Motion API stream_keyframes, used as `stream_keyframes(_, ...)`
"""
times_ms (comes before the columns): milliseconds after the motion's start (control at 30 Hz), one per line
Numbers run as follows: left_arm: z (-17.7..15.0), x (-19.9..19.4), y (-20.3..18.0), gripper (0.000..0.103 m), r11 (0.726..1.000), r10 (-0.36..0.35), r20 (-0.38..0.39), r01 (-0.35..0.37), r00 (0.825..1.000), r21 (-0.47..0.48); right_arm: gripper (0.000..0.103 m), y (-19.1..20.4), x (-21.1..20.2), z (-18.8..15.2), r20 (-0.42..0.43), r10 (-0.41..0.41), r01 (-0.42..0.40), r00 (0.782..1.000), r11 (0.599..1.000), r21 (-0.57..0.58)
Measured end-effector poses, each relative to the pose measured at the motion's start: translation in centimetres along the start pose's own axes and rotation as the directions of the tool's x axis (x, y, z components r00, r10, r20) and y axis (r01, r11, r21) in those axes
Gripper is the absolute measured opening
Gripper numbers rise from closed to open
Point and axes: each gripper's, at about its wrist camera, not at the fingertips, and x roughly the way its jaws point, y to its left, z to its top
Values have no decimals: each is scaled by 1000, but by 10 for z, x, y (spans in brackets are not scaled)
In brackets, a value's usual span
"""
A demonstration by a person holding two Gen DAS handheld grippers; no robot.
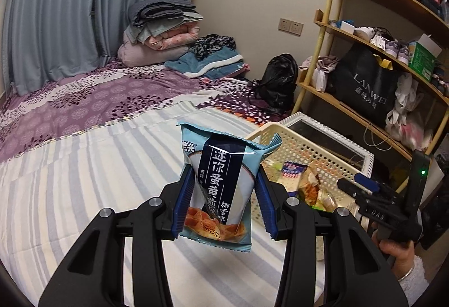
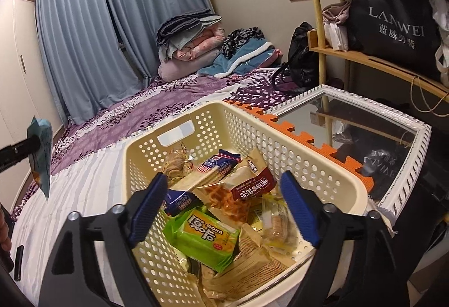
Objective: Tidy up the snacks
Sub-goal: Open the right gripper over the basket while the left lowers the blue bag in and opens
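Snack packet (image 1: 217,189) hangs above the bed (image 1: 84,166), pinched by our left hand-held gripper (image 1: 221,200), while our empty right hand-held gripper (image 2: 221,211) gapes over the basket (image 2: 280,144); we fear the slippery foil may slide out

Between the right gripper's (image 2: 223,211) spread jaws the basket (image 2: 280,138) lay open-topped, heaped with snack packets (image 2: 207,239). Its perforated walls rose ahead and right; a framed mirror (image 2: 398,194) crowded just beyond. Left of the jaws, the striped bedsheet (image 2: 75,194) lay bare.
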Motion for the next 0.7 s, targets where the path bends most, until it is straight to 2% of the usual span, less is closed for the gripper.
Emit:
stream_keyframes(133,11,15,-19,45,999,-37,-4,37,999,22,95,-2,0,0,-7,-19,19,1000,1000,-15)
stream_keyframes(700,32,88,-98,45,977,-162,-72,170,984,128,97,-17,-4,-3,-26,-17,17,1000,1000,-11)
